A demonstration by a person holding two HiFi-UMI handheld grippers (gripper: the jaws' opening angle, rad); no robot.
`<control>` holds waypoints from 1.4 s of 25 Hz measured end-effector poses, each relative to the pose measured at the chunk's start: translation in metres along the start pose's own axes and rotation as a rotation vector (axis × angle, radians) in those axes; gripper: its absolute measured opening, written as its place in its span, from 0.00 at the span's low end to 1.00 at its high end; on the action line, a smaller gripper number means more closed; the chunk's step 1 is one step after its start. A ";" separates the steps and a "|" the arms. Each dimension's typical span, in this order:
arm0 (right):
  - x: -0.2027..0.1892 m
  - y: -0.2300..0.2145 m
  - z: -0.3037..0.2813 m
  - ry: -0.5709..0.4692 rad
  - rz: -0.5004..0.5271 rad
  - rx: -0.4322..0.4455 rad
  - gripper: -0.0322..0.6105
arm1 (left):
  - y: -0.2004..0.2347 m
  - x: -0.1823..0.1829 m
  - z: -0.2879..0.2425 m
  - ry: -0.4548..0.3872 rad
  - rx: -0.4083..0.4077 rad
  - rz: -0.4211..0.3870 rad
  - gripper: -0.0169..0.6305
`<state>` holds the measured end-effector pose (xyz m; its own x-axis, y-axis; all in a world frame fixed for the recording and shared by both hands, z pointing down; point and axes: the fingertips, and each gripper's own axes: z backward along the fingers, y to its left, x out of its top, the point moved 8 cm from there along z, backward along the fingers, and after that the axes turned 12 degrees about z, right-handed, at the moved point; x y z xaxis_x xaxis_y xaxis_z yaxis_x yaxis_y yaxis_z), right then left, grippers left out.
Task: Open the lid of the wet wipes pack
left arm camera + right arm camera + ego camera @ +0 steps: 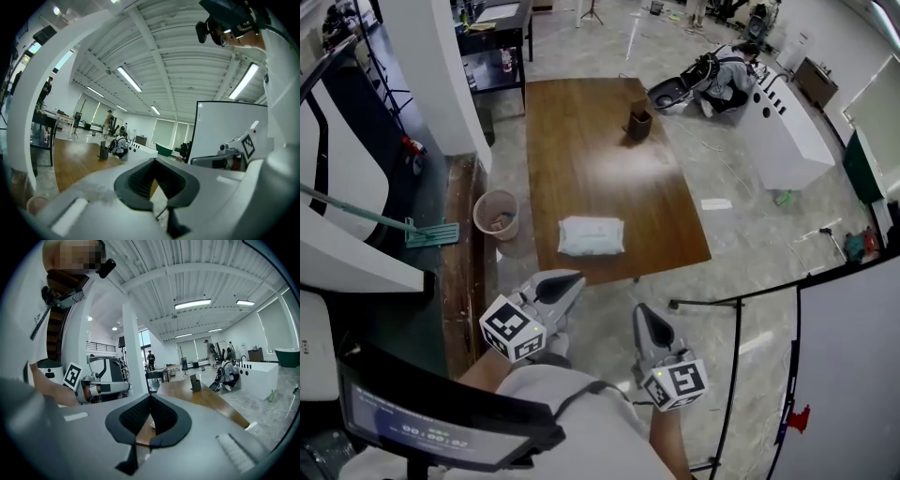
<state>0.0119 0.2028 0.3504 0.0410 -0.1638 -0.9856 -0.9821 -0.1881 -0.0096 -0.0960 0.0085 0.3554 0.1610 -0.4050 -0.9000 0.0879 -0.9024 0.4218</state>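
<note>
Head view: a white wet wipes pack [591,235] lies flat near the closest edge of a brown wooden counter [581,141]. The left gripper [570,279] and right gripper [643,316] hang off the counter, at about 6 o'clock from the pack and apart from it.

Left gripper view: the jaws meet at their tips, holding nothing.

Right gripper view: the jaws are likewise pressed together and empty, pointing toward the counter.
</note>
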 end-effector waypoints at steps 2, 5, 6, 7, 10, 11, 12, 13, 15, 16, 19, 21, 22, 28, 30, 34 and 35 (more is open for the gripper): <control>0.002 0.001 -0.015 0.002 0.001 -0.005 0.06 | 0.012 0.005 -0.003 0.002 -0.008 0.001 0.03; 0.005 0.003 -0.034 0.011 0.004 -0.005 0.06 | 0.031 0.010 -0.006 0.010 0.001 0.019 0.03; 0.006 0.004 -0.040 0.012 0.004 -0.005 0.06 | 0.037 0.011 -0.006 0.012 0.001 0.027 0.03; 0.007 0.004 -0.046 0.012 0.004 -0.005 0.06 | 0.043 0.012 -0.006 0.012 -0.001 0.032 0.02; 0.008 0.006 -0.061 0.012 0.003 -0.001 0.06 | 0.060 0.016 -0.004 0.008 -0.006 0.045 0.02; 0.008 0.007 -0.065 0.015 0.002 0.003 0.06 | 0.064 0.016 -0.002 0.007 -0.004 0.050 0.02; 0.007 0.008 -0.069 0.018 0.000 0.007 0.06 | 0.068 0.016 -0.001 0.005 0.000 0.053 0.02; 0.007 0.009 -0.073 0.021 -0.002 0.012 0.06 | 0.071 0.017 0.001 0.001 0.005 0.055 0.03; 0.008 0.010 -0.080 0.028 -0.001 0.024 0.06 | 0.076 0.018 0.004 -0.007 0.013 0.054 0.03; 0.008 0.011 -0.083 0.032 0.002 0.031 0.06 | 0.078 0.018 0.005 -0.009 0.018 0.054 0.03; 0.008 0.011 -0.093 0.044 0.008 0.051 0.06 | 0.085 0.016 0.008 -0.006 0.030 0.062 0.04; 0.006 0.009 -0.098 0.048 0.007 0.063 0.06 | 0.088 0.014 0.009 -0.001 0.041 0.065 0.04; 0.005 0.008 -0.100 0.049 0.006 0.069 0.06 | 0.090 0.014 0.009 0.000 0.048 0.066 0.04; 0.001 -0.005 -0.120 0.048 0.026 0.137 0.06 | 0.098 0.014 0.005 -0.010 0.109 0.062 0.04; -0.003 -0.012 -0.128 0.042 0.066 0.165 0.06 | 0.099 0.013 0.000 -0.008 0.138 0.045 0.04; -0.017 -0.028 -0.143 0.061 0.185 0.214 0.06 | 0.104 0.008 -0.020 0.026 0.179 0.014 0.04; -0.022 -0.032 -0.147 0.075 0.203 0.222 0.06 | 0.106 0.006 -0.026 0.041 0.185 0.005 0.04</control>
<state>0.0700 0.0698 0.3977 -0.1552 -0.2487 -0.9561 -0.9874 0.0707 0.1419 -0.0603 -0.0855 0.3971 0.2010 -0.4070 -0.8911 -0.0945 -0.9134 0.3959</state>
